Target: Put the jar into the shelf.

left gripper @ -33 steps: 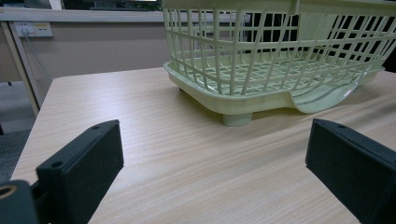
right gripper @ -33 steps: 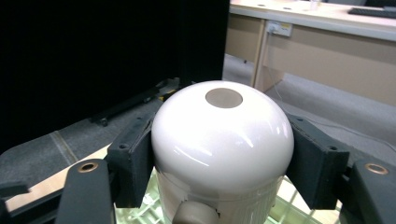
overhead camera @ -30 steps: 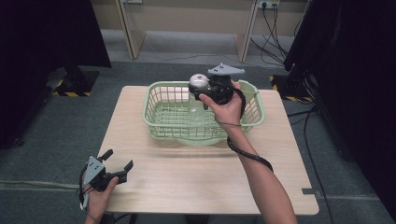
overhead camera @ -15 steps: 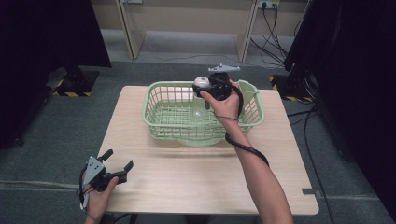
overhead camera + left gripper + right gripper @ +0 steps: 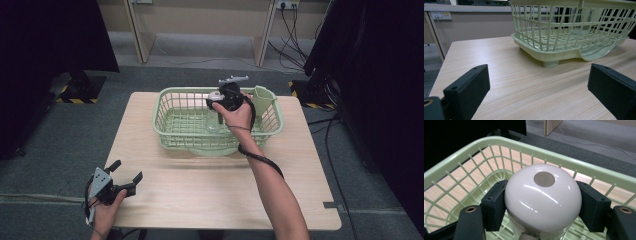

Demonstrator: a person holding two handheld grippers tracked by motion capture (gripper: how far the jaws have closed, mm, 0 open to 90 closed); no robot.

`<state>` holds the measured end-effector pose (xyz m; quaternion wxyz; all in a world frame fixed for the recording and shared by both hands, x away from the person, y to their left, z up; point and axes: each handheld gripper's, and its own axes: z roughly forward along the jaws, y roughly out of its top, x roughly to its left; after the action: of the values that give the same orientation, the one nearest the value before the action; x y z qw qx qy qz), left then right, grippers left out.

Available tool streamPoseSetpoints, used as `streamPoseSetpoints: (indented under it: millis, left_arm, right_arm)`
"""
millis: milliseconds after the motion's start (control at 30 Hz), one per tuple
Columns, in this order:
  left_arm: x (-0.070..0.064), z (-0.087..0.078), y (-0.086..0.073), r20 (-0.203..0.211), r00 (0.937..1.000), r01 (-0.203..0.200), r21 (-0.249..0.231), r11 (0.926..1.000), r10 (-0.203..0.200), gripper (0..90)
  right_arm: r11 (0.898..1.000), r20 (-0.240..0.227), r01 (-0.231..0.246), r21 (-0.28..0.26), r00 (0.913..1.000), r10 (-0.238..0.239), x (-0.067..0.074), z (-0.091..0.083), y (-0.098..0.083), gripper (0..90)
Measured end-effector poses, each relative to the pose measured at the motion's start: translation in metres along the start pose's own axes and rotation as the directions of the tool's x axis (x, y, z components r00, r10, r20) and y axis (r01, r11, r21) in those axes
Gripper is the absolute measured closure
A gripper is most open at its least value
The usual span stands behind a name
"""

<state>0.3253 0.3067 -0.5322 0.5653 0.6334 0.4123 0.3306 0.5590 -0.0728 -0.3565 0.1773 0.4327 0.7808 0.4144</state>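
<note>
The right gripper (image 5: 543,202) has its two black fingers (image 5: 494,203) pressed against either side of a glossy white dome-topped object (image 5: 543,197) bearing a grey disc (image 5: 544,179), held over the pale green mesh basket (image 5: 499,143), through which the wooden worktop (image 5: 439,192) shows.

1. Setting: a recording lab or test room rather than a home.
2. Floor: grey carpet (image 5: 60,135) throughout.
3. Furniture: one plain wooden table (image 5: 200,195) standing alone in open floor.
4. Surroundings: black curtains (image 5: 45,40) on both sides, with yellow-black hazard-striped bases (image 5: 75,99) beneath.
5. Services: wall sockets (image 5: 286,5) and loose cables (image 5: 295,35) along the skirting.
</note>
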Motion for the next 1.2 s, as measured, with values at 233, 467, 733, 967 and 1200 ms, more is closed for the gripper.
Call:
streamPoseSetpoints:
  millis: [233, 467, 733, 967, 1200]
  left_arm:
    - [0.0, 0.0, 0.0, 0.0, 1.0, -0.001, 0.001, 1.0, 0.001, 3.7]
    - [0.0, 0.0, 0.0, 0.001, 1.0, -0.002, 0.001, 1.0, 0.002, 3.7]
    - [0.0, 0.0, 0.0, 0.0, 1.0, -0.004, 0.002, 1.0, 0.004, 3.7]
    - [0.0, 0.0, 0.0, 0.0, 1.0, -0.004, 0.002, 1.0, 0.004, 3.7]
    - [-0.001, 0.0, 0.0, 0.0, 1.0, -0.007, 0.003, 1.0, 0.007, 3.7]
  right_arm:
    - [0.999, 0.016, 0.004, 0.036, 0.9999, -0.005, -0.002, 0.008, -0.006, 31.7]
    - [0.999, 0.025, 0.01, 0.05, 0.9996, -0.011, -0.001, 0.011, -0.008, 31.7]
    - [0.997, 0.022, 0.046, 0.069, 0.9986, -0.047, 0.003, 0.01, -0.009, 31.5]
    - [0.996, 0.015, 0.039, 0.084, 0.9991, -0.04, 0.006, 0.008, -0.011, 24.6]
    - [0.997, -0.013, 0.0, 0.08, 0.9999, 0.001, 0.001, 0.004, -0.014, 10.2]
